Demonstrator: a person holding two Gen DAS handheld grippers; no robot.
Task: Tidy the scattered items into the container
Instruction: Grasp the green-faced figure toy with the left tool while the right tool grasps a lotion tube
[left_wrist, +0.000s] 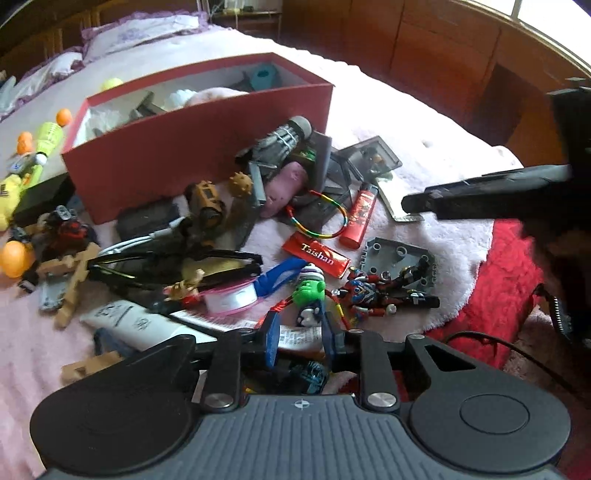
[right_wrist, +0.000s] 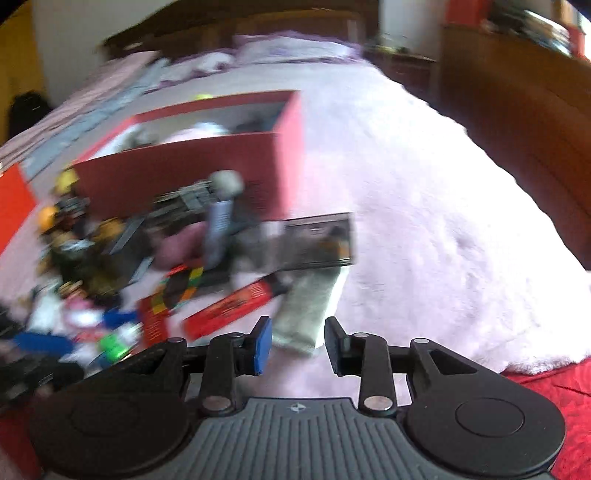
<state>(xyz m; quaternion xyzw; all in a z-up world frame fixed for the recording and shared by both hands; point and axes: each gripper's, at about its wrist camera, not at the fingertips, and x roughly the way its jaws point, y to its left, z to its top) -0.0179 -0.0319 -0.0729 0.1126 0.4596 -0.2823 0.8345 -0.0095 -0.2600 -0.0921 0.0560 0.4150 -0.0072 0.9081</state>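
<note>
Crosswise, red box (left_wrist: 207, 147) broadside-on

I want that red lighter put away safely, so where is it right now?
In the left wrist view, the red lighter lies on the pink blanket, right of the red box, beside the rainbow bracelet and above the Taishan pack.

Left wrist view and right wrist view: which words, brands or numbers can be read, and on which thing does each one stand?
"Taishan": white letters on the red packet, left wrist view.
Red lighter: gold print, too small to read.
White tube: dark print, too blurred to read.
White label between the left gripper's jaws: tiny print, unreadable.
Right wrist view: everything is blurred; the print on the red lighter cannot be read.
</note>
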